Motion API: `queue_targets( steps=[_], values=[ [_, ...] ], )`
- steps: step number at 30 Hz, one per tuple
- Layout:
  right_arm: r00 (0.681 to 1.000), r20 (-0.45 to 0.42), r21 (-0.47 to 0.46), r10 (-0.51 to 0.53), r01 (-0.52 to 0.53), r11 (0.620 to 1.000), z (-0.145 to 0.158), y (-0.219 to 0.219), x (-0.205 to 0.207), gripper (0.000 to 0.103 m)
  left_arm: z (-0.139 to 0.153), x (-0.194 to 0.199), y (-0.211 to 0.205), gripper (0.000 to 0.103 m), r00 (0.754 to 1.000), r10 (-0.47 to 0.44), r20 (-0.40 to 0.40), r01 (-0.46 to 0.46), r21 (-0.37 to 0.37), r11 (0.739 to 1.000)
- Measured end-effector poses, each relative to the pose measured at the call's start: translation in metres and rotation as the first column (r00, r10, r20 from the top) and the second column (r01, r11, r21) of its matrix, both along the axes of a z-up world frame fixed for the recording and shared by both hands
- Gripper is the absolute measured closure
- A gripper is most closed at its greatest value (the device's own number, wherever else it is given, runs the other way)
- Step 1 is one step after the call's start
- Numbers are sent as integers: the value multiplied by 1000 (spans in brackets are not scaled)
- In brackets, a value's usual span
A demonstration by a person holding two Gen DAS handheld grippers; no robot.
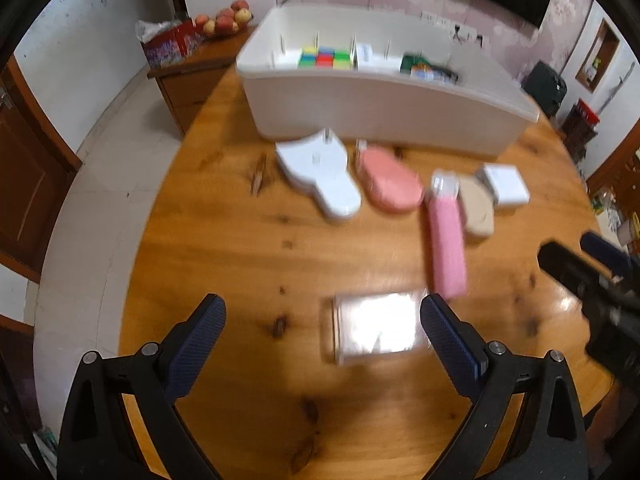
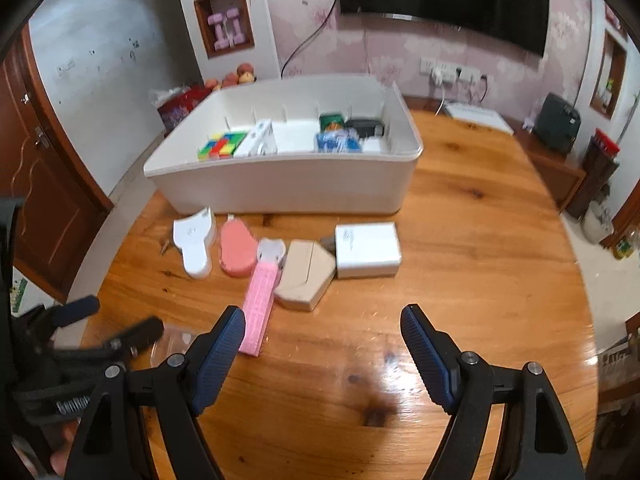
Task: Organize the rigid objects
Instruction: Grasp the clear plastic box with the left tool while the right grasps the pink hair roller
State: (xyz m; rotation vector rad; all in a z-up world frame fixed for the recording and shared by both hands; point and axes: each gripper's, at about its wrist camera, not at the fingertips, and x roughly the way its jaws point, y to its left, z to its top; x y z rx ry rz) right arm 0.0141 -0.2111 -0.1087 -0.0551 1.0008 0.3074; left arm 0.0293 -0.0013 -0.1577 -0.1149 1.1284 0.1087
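Blue-padded fingers of the left gripper [image 1: 322, 320] are standing wide apart nearest the lens, gripping nothing, and a clear flat packet [image 1: 374, 328] is lying on the wooden table [image 1: 240, 240] just beyond them, toward the right finger. Likewise the right gripper [image 2: 323, 330] is hanging wide and empty over bare wood, with the near end of a long pink case [image 2: 260, 304] just beside its left finger. Farther off, a row of small items is sitting in front of the white divided bin [image 2: 288, 188]: a white tool [image 2: 194, 246] at far left, then a salmon-pink oval case [image 2: 238, 254], the pink case, a beige box [image 2: 304, 276] touching it, and a white square box [image 2: 367, 250] at right. Inside the bin, a colourful cube [image 2: 220, 146] is resting in a left compartment, with white, green, blue and dark items in compartments to its right.
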Motion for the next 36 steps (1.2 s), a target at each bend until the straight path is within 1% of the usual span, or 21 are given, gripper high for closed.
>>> queue_targets(
  steps=[3,6,10,13,17,19,22,24,26,28,31,36],
  values=[
    [999,-25,-6,30,-30,1000,-9,11,3,22,-16,-5,0,5,999,-9,-53,8,-22,1000],
    [997,-52,-8,63,-63,998,-18,24,8,29,-23,-6,1,5,997,-15,-76,12,-40,999],
    [989,-114,10,92,-92,996,-31,40,20,39,-24,-7,-5,5,995,-48,-83,45,-45,998],
    [984,-147,14,104,-103,995,-40,50,25,42,-25,-10,-9,5,994,-71,-83,68,-40,997],
    [977,-177,6,118,-119,993,-50,61,30,49,-26,-10,-10,5,993,-78,-87,74,-48,996],
    [974,-187,3,126,-127,992,-54,65,32,50,-28,-9,-10,5,993,-80,-90,75,-53,996],
    [970,-202,4,136,-138,990,-59,69,35,58,-28,-7,-10,5,992,-83,-94,77,-60,995],
    [968,-211,6,140,-142,990,-62,71,36,61,-28,-7,-10,5,992,-85,-93,80,-61,995],
    [966,-215,0,143,-147,989,-65,73,37,67,-28,-6,-10,5,992,-90,-93,84,-63,994],
    [968,-203,-13,145,-151,988,-65,77,39,68,-29,-5,-11,5,991,-96,-96,90,-69,994],
    [969,-196,-25,148,-156,987,-65,80,40,73,-29,-4,-11,5,989,-104,-102,96,-83,992],
    [966,-205,13,155,-156,988,-66,76,42,74,-29,-1,-13,5,988,-115,-106,104,-108,989]
  ],
)
